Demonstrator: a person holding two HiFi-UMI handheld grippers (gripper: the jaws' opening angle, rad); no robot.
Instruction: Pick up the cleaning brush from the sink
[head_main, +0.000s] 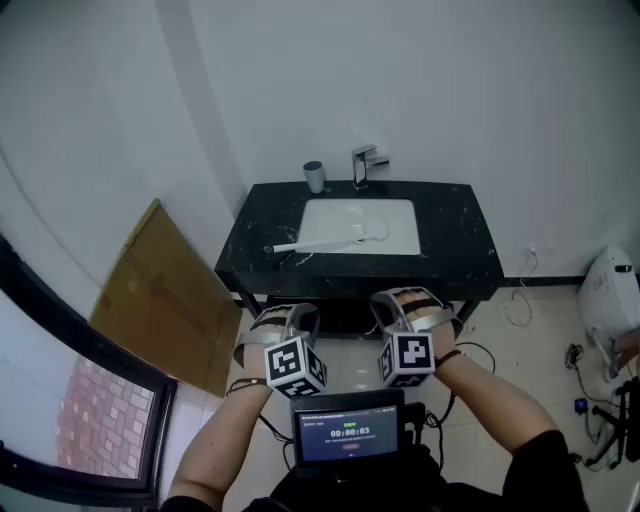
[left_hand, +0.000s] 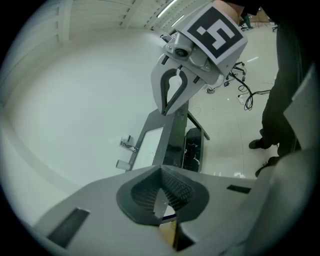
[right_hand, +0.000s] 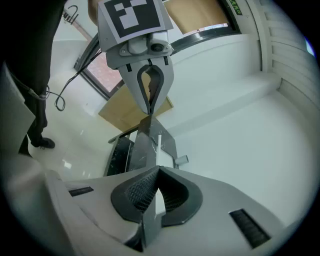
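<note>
A white long-handled cleaning brush (head_main: 325, 242) lies across the white sink (head_main: 400, 240). Its head is in the basin and its handle reaches left onto the black counter (head_main: 460, 250). Both grippers hang well short of the vanity, in front of it and over the floor. My left gripper (head_main: 290, 320) is shut and holds nothing; its tips meet in the left gripper view (left_hand: 161, 170). My right gripper (head_main: 405, 300) is shut and empty as well (right_hand: 159, 170). In the right gripper view the brush (right_hand: 159, 141) shows as a thin white bar far ahead.
A chrome faucet (head_main: 365, 165) and a grey cup (head_main: 314, 176) stand behind the basin. A brown cardboard sheet (head_main: 165, 290) leans left of the vanity. A white appliance (head_main: 610, 290) and cables (head_main: 590, 400) lie on the floor at right. A small screen (head_main: 348, 432) sits at the person's chest.
</note>
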